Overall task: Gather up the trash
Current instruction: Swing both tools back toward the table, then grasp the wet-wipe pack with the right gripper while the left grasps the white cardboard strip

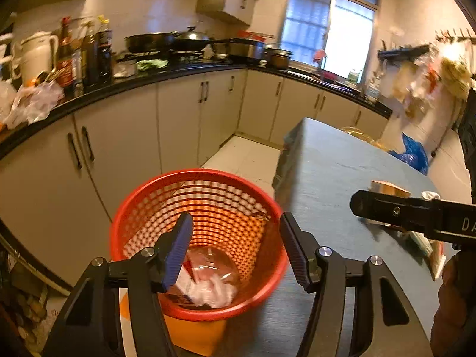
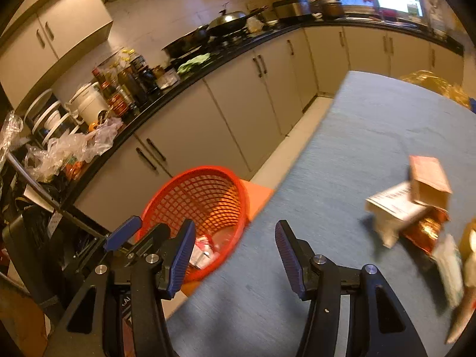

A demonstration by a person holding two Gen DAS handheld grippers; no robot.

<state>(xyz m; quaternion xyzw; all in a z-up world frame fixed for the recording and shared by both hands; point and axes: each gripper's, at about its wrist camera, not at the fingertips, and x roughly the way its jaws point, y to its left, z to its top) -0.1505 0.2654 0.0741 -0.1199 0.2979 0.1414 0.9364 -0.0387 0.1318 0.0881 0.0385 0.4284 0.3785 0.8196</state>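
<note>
The left gripper (image 1: 235,247) hangs over the mouth of the red mesh basket (image 1: 142,208), its jaws released with nothing between them; one pad sits above the basket's inside, the other above the rim nearest the table. Down in the basket lie a crumpled white wrapper (image 1: 212,293) and a clear plastic piece (image 1: 214,263), both well below the fingertips and apart from them, with some red-and-white packaging (image 1: 186,269) partly hidden behind the left blue pad. The basket stands on the floor just beside the near left edge of the blue table (image 1: 336,172), on top of an orange sheet (image 1: 193,331). The right gripper (image 2: 235,247) is likewise released and empty, poised above the table's left edge, with the basket (image 2: 166,196) showing past its left finger and bare tabletop (image 2: 357,136) between the pads. The rest of the trash is off to the right of those jaws, near the table's right edge and well apart from them: a small cardboard box (image 2: 428,178) tilted on a white carton (image 2: 392,208), a shiny orange foil packet (image 2: 422,232) under them, and blurred pale wrappers (image 2: 449,264) nearer the corner. From the left wrist view, the right gripper's black finger (image 1: 386,208) reaches in across that same heap, and a person's hand (image 1: 452,306) shows at the frame's lower right.
</note>
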